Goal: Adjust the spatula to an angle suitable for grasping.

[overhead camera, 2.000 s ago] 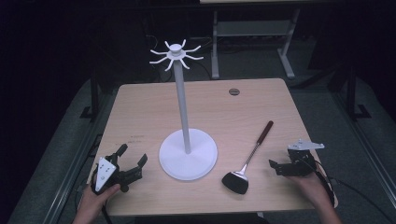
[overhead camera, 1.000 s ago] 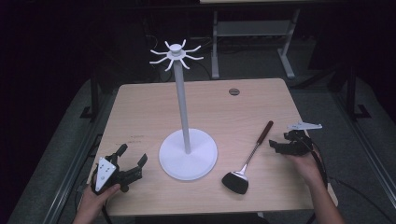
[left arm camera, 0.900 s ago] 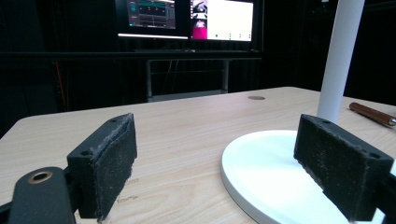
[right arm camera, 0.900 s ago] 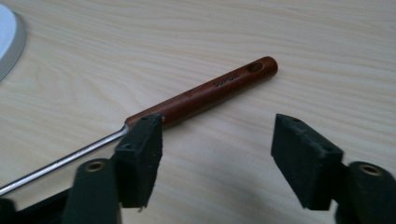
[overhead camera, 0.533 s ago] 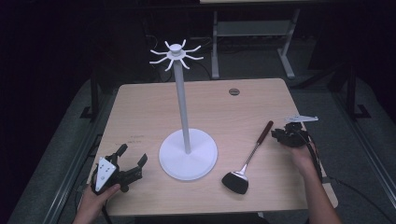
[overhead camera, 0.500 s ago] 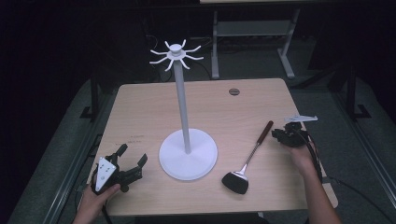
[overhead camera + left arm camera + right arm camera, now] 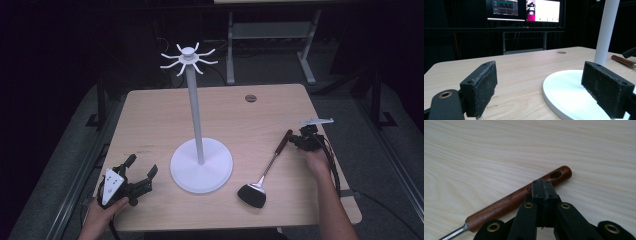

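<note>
The right gripper [image 7: 543,185] has just closed its jaws, pressed together above the ladle's wooden handle [image 7: 514,199], gripping nothing. The ladle [image 7: 265,172] lies on the table [image 7: 150,120], unhung from the rack [image 7: 192,100]. The left gripper [image 7: 132,180] rests agape.

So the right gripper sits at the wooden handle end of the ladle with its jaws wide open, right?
Not quite: the right gripper is at the wooden handle end of the ladle, but its jaws are closed together, not wide open. The right gripper view shows the pads meeting with no gap, above the handle rather than around it.
</note>
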